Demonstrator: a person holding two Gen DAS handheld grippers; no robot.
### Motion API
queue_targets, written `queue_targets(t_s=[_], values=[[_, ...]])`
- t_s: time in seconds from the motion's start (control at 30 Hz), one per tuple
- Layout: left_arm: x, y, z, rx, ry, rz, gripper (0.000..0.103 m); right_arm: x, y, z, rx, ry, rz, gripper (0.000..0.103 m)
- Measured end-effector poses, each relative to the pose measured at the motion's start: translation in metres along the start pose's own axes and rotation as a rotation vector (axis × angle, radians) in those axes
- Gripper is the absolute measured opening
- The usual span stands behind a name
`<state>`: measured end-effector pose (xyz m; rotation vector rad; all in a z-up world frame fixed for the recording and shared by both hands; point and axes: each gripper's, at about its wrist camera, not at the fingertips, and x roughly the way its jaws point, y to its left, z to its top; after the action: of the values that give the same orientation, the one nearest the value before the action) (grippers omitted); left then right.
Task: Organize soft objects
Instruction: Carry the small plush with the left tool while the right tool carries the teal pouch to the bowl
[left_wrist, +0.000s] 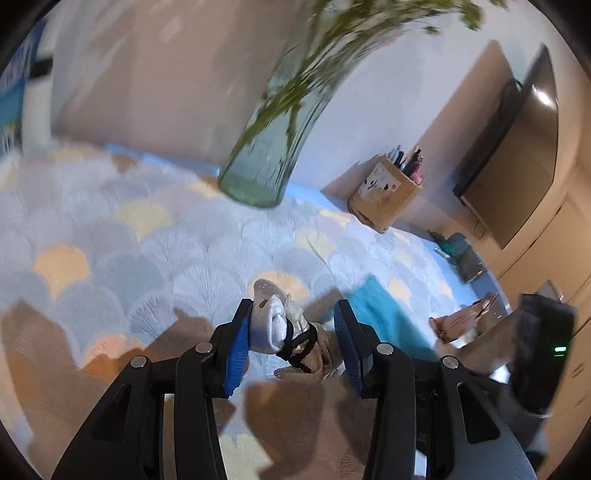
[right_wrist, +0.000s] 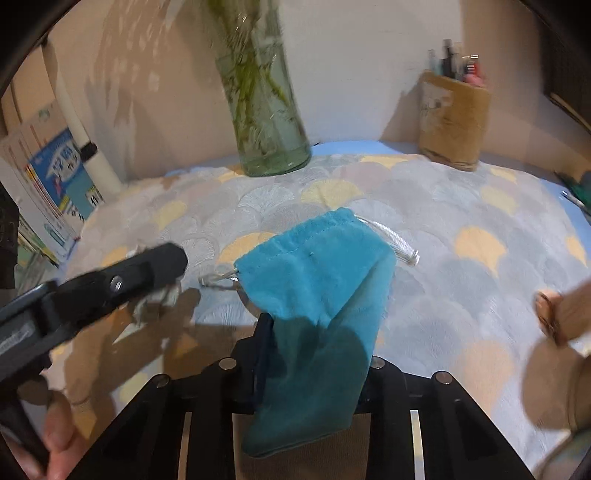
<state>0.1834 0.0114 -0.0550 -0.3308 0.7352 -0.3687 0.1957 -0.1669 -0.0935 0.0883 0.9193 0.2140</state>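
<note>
In the left wrist view my left gripper (left_wrist: 291, 325) stands open above the scallop-patterned cloth (left_wrist: 147, 240). A white rolled soft bundle with a black loop (left_wrist: 284, 328) lies between its blue pads (left_wrist: 236, 354), against the left pad. A teal drawstring pouch (right_wrist: 321, 295) drapes over my right gripper (right_wrist: 314, 332); its mouth points away and its white cords (right_wrist: 399, 243) trail on the cloth. The pouch hides the right fingertips. The pouch's edge also shows in the left wrist view (left_wrist: 376, 299). The left gripper's body shows at the left of the right wrist view (right_wrist: 122, 280).
A glass vase with green stems (right_wrist: 266, 110) stands at the back middle. A brown pen holder (right_wrist: 452, 122) stands at the back right. Boxes and books (right_wrist: 48, 195) line the left edge. A pinkish-tan soft item (right_wrist: 557, 314) lies at the right.
</note>
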Motion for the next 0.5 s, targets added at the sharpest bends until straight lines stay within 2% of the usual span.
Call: queue_targets(t_s=[0.13, 0.3, 0.43, 0.5], values=[[-0.020, -0.019, -0.009, 0.032, 0.009, -0.067, 0.041, -0.041, -0.011, -0.013, 0.025, -0.026, 0.010, 0.030], [-0.058, -0.061, -0.030, 0.141, -0.023, -0.127, 0.041, -0.097, -0.022, -0.030, 0.055, -0.086, 0.032, 0.030], [-0.087, -0.098, -0.046, 0.244, -0.035, -0.161, 0.041, -0.136, -0.033, -0.051, 0.139, -0.137, 0.137, 0.030], [-0.098, -0.113, -0.053, 0.285, -0.046, -0.163, 0.041, -0.157, -0.036, -0.063, 0.150, -0.170, 0.126, 0.030]])
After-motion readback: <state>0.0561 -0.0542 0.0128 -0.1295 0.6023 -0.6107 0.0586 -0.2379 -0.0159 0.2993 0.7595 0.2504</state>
